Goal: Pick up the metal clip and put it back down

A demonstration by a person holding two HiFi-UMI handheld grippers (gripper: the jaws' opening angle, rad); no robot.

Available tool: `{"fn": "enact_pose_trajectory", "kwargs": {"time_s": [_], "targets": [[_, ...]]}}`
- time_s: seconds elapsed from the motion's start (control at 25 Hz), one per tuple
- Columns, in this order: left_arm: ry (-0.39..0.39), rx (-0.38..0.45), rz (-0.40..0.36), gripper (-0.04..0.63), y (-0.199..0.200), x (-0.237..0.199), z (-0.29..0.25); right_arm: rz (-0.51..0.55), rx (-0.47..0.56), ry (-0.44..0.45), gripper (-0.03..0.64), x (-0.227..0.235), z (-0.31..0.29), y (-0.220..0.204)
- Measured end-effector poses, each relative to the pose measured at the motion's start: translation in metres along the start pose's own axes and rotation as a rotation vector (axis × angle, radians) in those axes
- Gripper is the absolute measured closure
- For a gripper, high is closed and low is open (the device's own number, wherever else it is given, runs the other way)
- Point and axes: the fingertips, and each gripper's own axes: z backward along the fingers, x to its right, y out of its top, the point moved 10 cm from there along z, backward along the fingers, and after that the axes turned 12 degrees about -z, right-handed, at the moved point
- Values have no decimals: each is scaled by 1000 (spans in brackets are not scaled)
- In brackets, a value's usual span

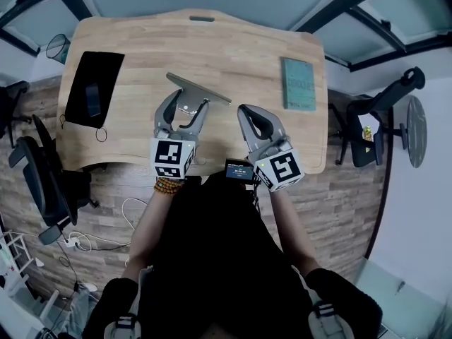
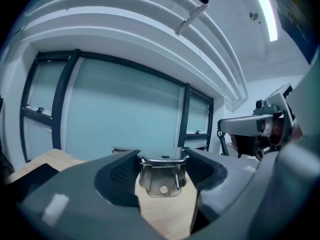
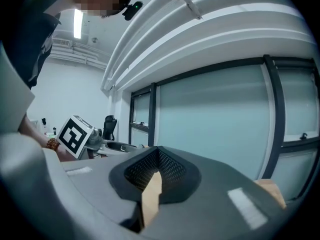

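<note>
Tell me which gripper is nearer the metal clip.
Left. The left gripper is shut on the metal clip, which sits between its jaws. The right gripper is off to the clip's right, shut and empty, not touching it.

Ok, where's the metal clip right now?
The metal clip is gripped between the jaws of the left gripper. In the head view that puts it at the middle of the desk, just left of the right gripper.

Clip (image 1: 198, 89): base hidden between left gripper (image 1: 188, 109) jaws. Book (image 1: 299, 83): cover print too small to read.
</note>
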Motion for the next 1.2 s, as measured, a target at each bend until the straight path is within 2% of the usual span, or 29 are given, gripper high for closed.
{"fn": "enact_pose_trajectory", "kwargs": {"time_s": [0.36,0.72,0.96,1.2], "targets": [[17,146,-28,296,48,-6,21,60,53,62,594,-26,-11,32],[70,291,-63,296,94,-12,51,115,129,106,594,-56,-3,68],[82,323,-76,296,108,-10,68,110,204,129,594,-80,1,91],[85,322,-106,296,109,-8,77,109,221,143,594,-87,-1,91]]}}
